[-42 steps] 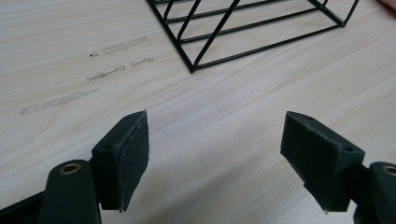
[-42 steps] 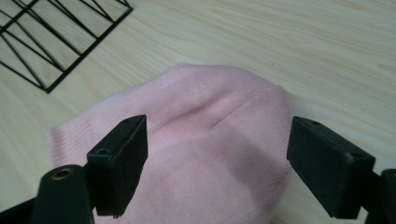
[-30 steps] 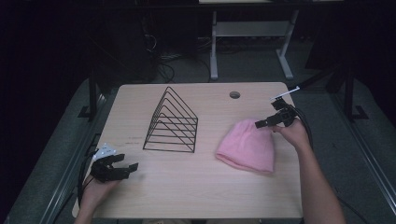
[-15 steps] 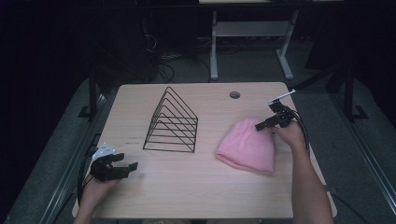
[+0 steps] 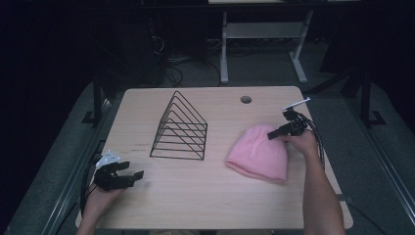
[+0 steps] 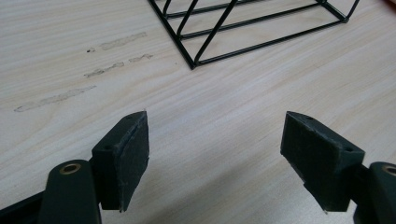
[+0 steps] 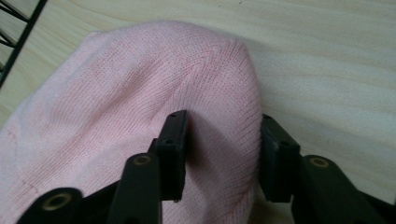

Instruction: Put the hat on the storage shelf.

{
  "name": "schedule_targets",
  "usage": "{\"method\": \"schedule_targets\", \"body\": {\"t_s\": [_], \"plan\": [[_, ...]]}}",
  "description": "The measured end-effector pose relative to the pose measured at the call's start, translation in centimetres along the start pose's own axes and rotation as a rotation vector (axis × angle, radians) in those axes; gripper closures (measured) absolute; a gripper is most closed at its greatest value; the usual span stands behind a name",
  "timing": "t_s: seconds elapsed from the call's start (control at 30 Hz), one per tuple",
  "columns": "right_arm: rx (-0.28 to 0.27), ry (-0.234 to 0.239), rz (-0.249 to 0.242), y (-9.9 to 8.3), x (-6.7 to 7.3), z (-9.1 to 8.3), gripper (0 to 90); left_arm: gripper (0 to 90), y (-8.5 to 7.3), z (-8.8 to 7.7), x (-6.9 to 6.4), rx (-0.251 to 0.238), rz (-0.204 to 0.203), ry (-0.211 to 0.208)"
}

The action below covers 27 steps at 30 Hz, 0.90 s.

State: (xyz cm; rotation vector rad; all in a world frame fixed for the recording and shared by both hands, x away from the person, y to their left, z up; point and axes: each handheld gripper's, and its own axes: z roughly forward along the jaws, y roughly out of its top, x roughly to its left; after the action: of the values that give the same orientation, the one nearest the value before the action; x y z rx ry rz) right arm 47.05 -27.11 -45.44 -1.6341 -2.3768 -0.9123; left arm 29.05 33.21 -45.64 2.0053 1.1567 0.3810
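A pink knit beanie (image 5: 258, 152) lies flat on the right half of the wooden table (image 5: 205, 196). My right gripper (image 5: 272, 135) is at the beanie's far, rounded end. In the right gripper view its jaws (image 7: 219, 122) pinch a fold of that crown (image 7: 140, 93) between them, one pad pressed into the knit and the other against its edge. Over at the table's front left corner my left gripper (image 5: 133, 169) is held low and open. The left gripper view has its jaws (image 6: 215, 122) wide apart over bare wood.
A black wire triangular rack (image 5: 181, 128) stands left of centre, between the two hands; its near corner (image 6: 261, 28) is ahead of the left jaws. A round cable hole (image 5: 246, 99) is near the far edge. Dark floor and desk legs lie beyond.
My right gripper has slid a little to the left onto the beanie's crown. The left hand and the rack have stayed put.
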Motion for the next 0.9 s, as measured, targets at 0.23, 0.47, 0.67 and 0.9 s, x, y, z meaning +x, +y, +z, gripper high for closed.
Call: {"method": "schedule_targets", "body": {"t_s": [0.23, 0.47, 0.67, 0.9], "plan": [[-0.024, 0.060, 0.028, -0.5, -0.6, -0.1, 72.3, 23.8, -0.1, 0.1, 0.1, 0.001, -0.007, 0.000], [-0.055, 0.111, 0.064, -1.1, -1.2, -0.7, 76.3, 23.9, -0.3, -0.1, 0.0, 0.002, -0.011, -0.005], [-0.091, 0.140, 0.030, -0.7, -0.5, -1.9, 77.9, 23.9, -0.3, 0.1, -0.1, 0.020, -0.005, -0.004], [-0.121, 0.156, -0.044, 0.3, 1.4, -3.6, 78.2, 23.9, 0.0, 0.0, 0.0, 0.012, -0.036, -0.042]]}}
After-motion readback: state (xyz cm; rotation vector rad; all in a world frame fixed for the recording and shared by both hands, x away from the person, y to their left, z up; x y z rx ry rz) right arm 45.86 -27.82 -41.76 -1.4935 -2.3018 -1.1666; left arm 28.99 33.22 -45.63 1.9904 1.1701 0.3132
